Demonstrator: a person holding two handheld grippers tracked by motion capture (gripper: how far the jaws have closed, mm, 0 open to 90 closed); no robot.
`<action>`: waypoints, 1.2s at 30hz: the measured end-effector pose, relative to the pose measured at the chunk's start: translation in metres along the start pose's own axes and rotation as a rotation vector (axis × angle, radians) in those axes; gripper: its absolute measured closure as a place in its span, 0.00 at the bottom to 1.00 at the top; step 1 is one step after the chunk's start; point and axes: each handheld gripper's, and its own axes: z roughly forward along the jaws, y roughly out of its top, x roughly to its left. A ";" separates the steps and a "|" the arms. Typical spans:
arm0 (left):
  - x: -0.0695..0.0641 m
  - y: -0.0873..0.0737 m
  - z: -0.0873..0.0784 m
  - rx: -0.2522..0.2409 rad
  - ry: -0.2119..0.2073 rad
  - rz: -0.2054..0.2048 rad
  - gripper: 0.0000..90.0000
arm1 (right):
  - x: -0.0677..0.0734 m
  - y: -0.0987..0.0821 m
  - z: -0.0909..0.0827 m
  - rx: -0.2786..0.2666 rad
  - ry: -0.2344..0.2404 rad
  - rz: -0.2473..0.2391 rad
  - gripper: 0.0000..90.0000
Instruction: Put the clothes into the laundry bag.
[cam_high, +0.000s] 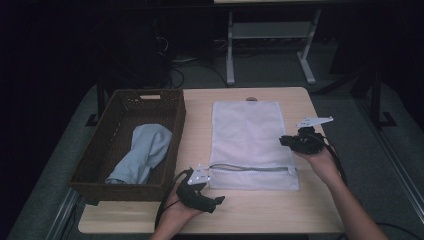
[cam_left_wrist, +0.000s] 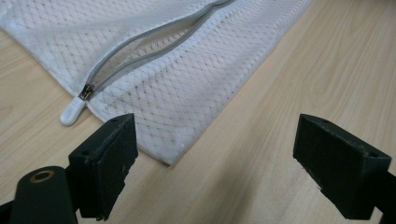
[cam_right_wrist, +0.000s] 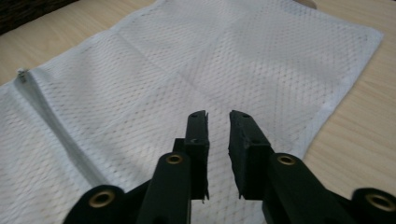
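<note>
Left gripper jaws wide apart, nothing between them, hovering over the near left corner of the mesh bag; the corner sits just ahead of the left pad, not yet inside the gap. Right gripper jaws nearly together, a slim gap left, nothing pinched, poised above the bag's right side near its edge. Bag lies flat on the table, zipper half open along the near end, pull tab at the left end by the left gripper. Basket to the left holds a blue cloth, probably what goes in the bag. My read: the step is opening the bag mouth. To do it well: slide left in low so one pad goes under the corner fabric below the zipper and one on top, then clamp on the seam, not on loose mesh, which will stretch and slip. Right gripper should open up first, then come down to the zipper's upper lip and take only the top layer; grabbing both layers keeps the mouth closed. Lift the top lip while left pins the bottom. Keep clear of the pull tab so the zipper doesn't run back.
</note>
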 end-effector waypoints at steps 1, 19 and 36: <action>0.001 0.000 0.000 0.000 0.002 0.000 0.15 | -0.002 -0.001 0.003 0.005 -0.005 0.003 0.94; 0.002 -0.002 -0.002 0.001 0.007 0.002 0.15 | -0.028 -0.019 0.025 0.134 -0.049 0.055 1.00; 0.002 -0.002 0.001 0.012 0.003 0.003 0.15 | -0.036 -0.024 0.024 0.187 -0.082 0.065 1.00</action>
